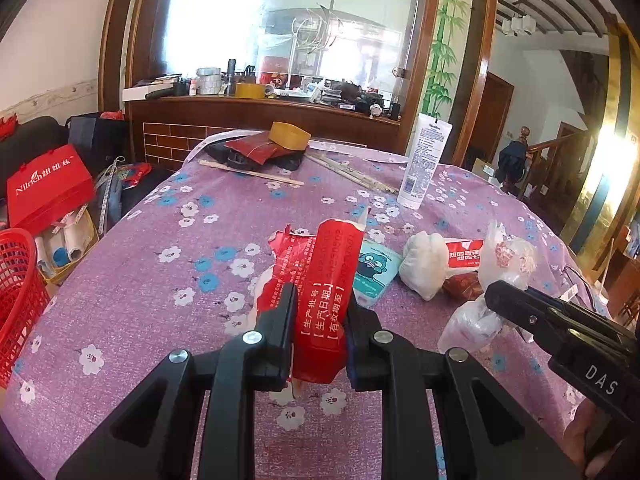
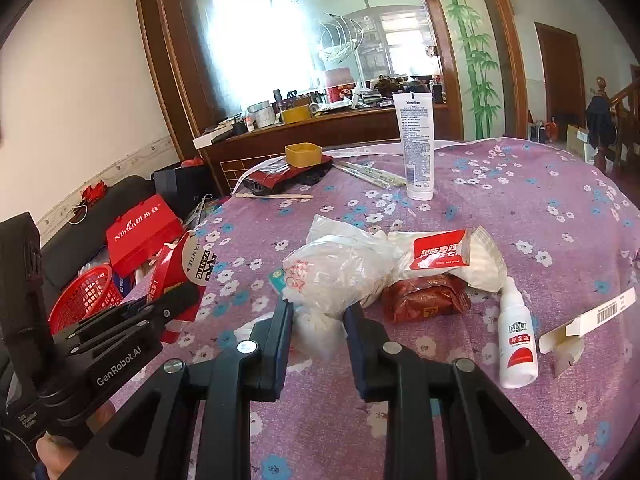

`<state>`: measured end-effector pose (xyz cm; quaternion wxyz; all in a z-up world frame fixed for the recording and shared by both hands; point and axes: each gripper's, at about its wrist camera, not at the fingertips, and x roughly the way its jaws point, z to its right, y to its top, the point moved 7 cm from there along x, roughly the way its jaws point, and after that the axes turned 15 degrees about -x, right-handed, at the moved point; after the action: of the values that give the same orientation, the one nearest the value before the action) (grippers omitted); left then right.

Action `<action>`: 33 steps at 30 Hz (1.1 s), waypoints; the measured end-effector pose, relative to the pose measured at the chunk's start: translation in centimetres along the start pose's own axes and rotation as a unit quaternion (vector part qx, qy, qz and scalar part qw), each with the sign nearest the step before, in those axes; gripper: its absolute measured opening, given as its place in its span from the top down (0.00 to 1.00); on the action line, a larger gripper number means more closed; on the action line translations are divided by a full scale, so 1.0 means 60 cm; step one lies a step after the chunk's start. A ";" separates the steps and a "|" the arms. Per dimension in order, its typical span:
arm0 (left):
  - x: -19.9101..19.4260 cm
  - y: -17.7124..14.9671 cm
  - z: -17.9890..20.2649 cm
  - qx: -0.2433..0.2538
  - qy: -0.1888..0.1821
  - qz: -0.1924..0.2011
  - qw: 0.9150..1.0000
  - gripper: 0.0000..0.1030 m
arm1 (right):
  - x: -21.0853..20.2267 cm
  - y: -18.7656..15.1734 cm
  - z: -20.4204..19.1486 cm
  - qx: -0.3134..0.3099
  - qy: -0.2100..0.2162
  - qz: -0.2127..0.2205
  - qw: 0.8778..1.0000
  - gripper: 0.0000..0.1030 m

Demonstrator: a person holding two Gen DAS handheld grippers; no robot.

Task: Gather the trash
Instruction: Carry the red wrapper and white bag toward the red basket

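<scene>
My left gripper [image 1: 320, 300] is shut on a torn red wrapper [image 1: 328, 280] with white Chinese print, held above the purple flowered tablecloth [image 1: 140, 280]. The right wrist view shows the same wrapper [image 2: 176, 276] at the left. My right gripper [image 2: 318, 310] has its jaws around a crumpled clear plastic bag [image 2: 332, 276], touching it on both sides. Beside it lie a red-and-white snack packet [image 2: 440, 252], a dark red packet [image 2: 424, 298] and a white spray bottle [image 2: 516, 340]. A blue cartoon packet [image 1: 374, 272] lies behind the wrapper.
A red plastic basket [image 1: 18, 300] stands off the table's left edge, also in the right wrist view [image 2: 88, 296]. A white Vaseline tube [image 2: 416, 144] stands upright mid-table. An opened white carton [image 2: 580, 324] lies at right. Chopsticks [image 1: 252, 172] and a yellow tape roll [image 1: 290, 134] lie at the far end.
</scene>
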<state>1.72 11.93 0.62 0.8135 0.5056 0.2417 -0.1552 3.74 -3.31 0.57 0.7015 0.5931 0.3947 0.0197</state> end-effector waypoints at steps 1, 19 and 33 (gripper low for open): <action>0.001 0.000 -0.001 -0.001 0.001 -0.001 1.000 0.81 | -0.001 0.000 0.001 0.000 -0.001 0.000 1.000 0.73; 0.003 0.000 -0.005 -0.010 -0.002 -0.005 1.000 0.81 | -0.003 -0.001 0.008 0.002 -0.015 0.001 1.000 0.73; 0.002 -0.004 -0.004 -0.005 0.022 -0.004 1.000 0.81 | -0.014 0.002 0.011 0.008 -0.014 0.011 1.000 0.73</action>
<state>1.67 12.00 0.26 0.8100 0.5039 0.2623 -0.1458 3.60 -4.23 1.14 0.7016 0.6034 0.3788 0.0161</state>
